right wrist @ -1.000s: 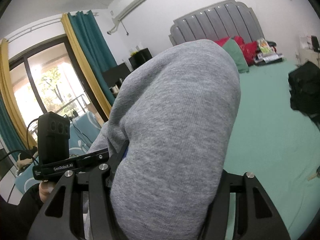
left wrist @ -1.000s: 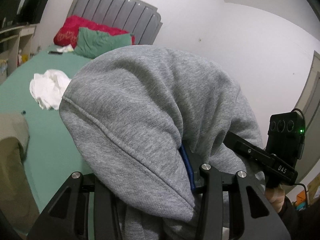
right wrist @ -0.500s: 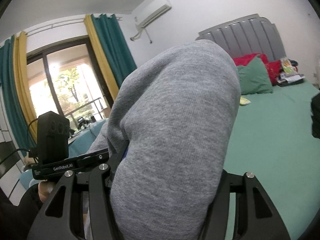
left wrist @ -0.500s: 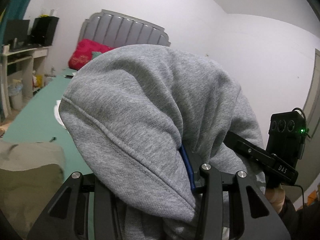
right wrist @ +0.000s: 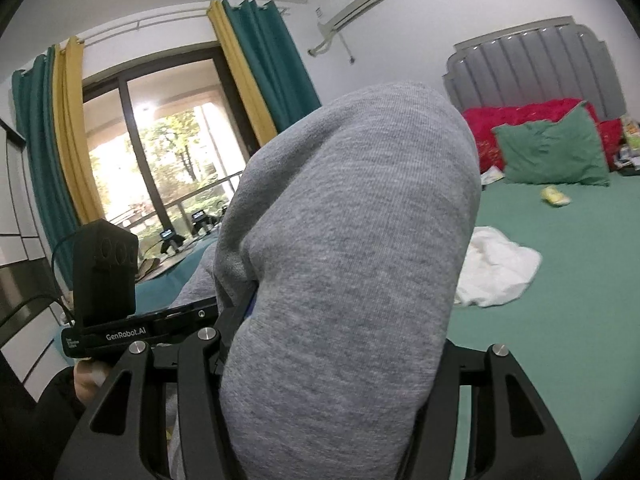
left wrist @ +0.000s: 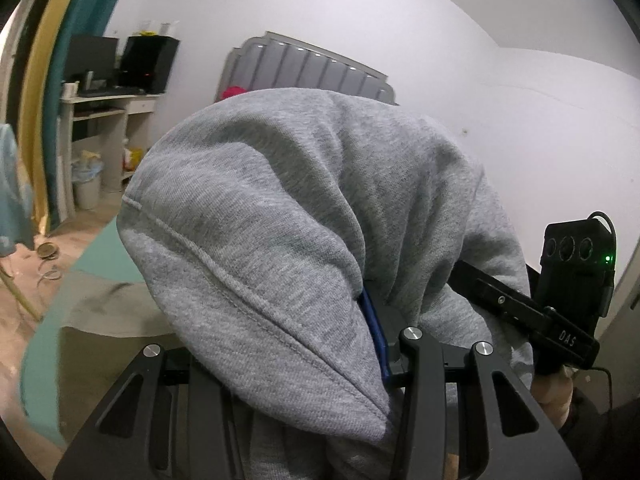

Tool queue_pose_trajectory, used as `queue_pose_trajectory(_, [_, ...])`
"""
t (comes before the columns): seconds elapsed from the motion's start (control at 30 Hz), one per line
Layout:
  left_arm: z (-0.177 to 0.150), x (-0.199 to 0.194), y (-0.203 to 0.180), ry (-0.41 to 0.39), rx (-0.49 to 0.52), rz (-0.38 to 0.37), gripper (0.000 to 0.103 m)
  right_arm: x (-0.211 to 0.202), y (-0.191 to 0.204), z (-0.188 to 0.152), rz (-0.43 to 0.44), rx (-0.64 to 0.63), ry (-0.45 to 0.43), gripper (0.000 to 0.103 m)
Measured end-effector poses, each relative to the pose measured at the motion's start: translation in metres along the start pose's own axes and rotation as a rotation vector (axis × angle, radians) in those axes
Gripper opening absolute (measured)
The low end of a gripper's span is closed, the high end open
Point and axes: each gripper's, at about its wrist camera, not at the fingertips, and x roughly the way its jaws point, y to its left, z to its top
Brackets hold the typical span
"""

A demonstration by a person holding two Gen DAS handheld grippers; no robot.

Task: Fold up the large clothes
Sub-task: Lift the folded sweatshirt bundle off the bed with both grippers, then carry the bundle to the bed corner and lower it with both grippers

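Note:
A large grey sweatshirt [left wrist: 288,232] is draped over my left gripper [left wrist: 304,360] and hides its fingertips; the gripper is shut on the cloth. The same grey sweatshirt [right wrist: 352,264] bulges over my right gripper [right wrist: 340,368], which is also shut on it, fingertips hidden. Each gripper is seen from the other's view: the right one [left wrist: 568,304] at the right, the left one [right wrist: 108,308] at the left. Both hold the garment up above the green bed [right wrist: 560,320].
A white cloth [right wrist: 492,268], a green pillow [right wrist: 552,152] and red bedding [right wrist: 520,120] lie on the bed before a grey headboard [right wrist: 532,68]. An olive garment [left wrist: 104,312] lies at the bed's edge. A desk [left wrist: 100,120] and bin [left wrist: 86,184] stand at the left.
Both grippers have swung to the left with the sweatshirt still in them; the left view now shows the desk and floor, the right view more of the bed and the white cloth.

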Motion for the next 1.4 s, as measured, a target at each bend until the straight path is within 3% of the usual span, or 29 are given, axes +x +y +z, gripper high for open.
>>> queue_pose_trajectory(0.13, [0.009, 0.001, 0.035, 0.012, -0.018, 0.035, 0.045, 0.035, 0.007, -0.003, 0.04, 0.026, 0.01, 0.056])
queue_pose_trajectory(0.4, [0.019, 0.029, 0.108, 0.119, -0.006, 0.12, 0.045, 0.113, -0.007, -0.032, 0.102, 0.17, 0.058, 0.056])
queue_pose_trajectory(0.6, [-0.006, 0.076, 0.172, 0.242, -0.067, 0.17, 0.046, 0.167, -0.036, -0.074, 0.11, 0.294, 0.167, 0.056])
queue_pose_trajectory(0.73, [-0.037, 0.111, 0.217, 0.366, -0.137, 0.205, 0.048, 0.205, -0.058, -0.111, 0.077, 0.39, 0.309, 0.058])
queue_pose_trajectory(0.8, [-0.049, 0.115, 0.231, 0.37, -0.178, 0.193, 0.053, 0.212, -0.072, -0.126, 0.069, 0.439, 0.347, 0.06])
queue_pose_trajectory(0.93, [-0.052, 0.099, 0.24, 0.342, -0.211, 0.202, 0.064, 0.202, -0.074, -0.128, 0.076, 0.407, 0.332, 0.07])
queue_pose_trajectory(1.07, [-0.055, 0.08, 0.243, 0.32, -0.225, 0.308, 0.067, 0.195, -0.074, -0.119, 0.015, 0.372, 0.354, 0.085])
queue_pose_trajectory(1.23, [-0.051, 0.054, 0.214, 0.29, -0.161, 0.44, 0.067, 0.174, -0.061, -0.115, -0.065, 0.282, 0.364, 0.087])
queue_pose_trajectory(1.33, [-0.053, 0.036, 0.193, 0.218, -0.151, 0.271, 0.067, 0.159, -0.052, -0.115, -0.107, 0.214, 0.38, 0.087])
queue_pose_trajectory(1.4, [-0.063, 0.039, 0.182, 0.277, -0.122, 0.303, 0.067, 0.149, -0.05, -0.123, -0.13, 0.184, 0.407, 0.088])
